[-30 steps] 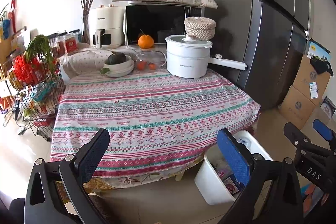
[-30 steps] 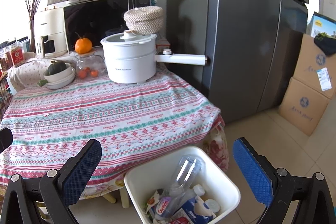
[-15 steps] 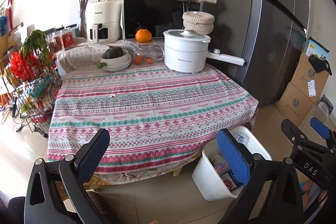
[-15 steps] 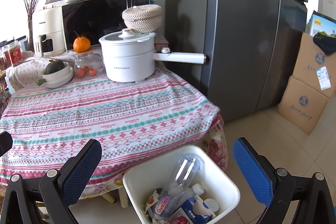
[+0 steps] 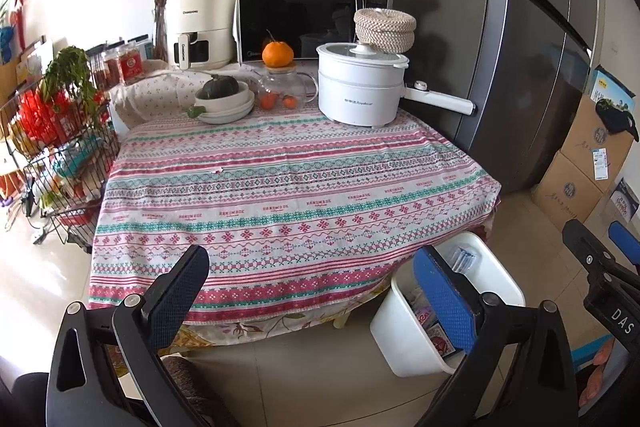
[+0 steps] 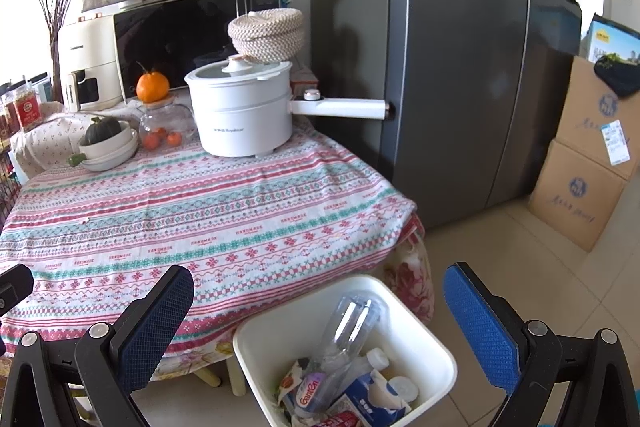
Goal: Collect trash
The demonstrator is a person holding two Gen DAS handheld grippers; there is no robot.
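A white trash bin (image 6: pixel 420 331) stands on the floor at the table's front right corner. It holds a clear plastic bottle (image 6: pixel 352 323), a blue-and-white carton (image 6: pixel 372 403) and wrappers. The bin also shows in the left wrist view (image 5: pixel 500 279). My right gripper (image 6: pixel 320 311) is open and empty, hovering above the bin. My left gripper (image 5: pixel 312 291) is open and empty, in front of the table's near edge. A tiny white scrap (image 5: pixel 217 169) lies on the striped tablecloth (image 5: pixel 280 187).
At the table's back stand a white electric pot (image 5: pixel 360 87), a bowl with a squash (image 5: pixel 224 99), a glass jar with an orange (image 5: pixel 278 83), a microwave and an air fryer. A wire rack (image 5: pixel 52 155) is left, a grey fridge (image 6: pixel 480 67) and cardboard boxes (image 6: pixel 588 167) right.
Both grippers have drawn back a little from the table, so the table looks slightly farther off. Both stay open and empty. The bin's contents have not moved.
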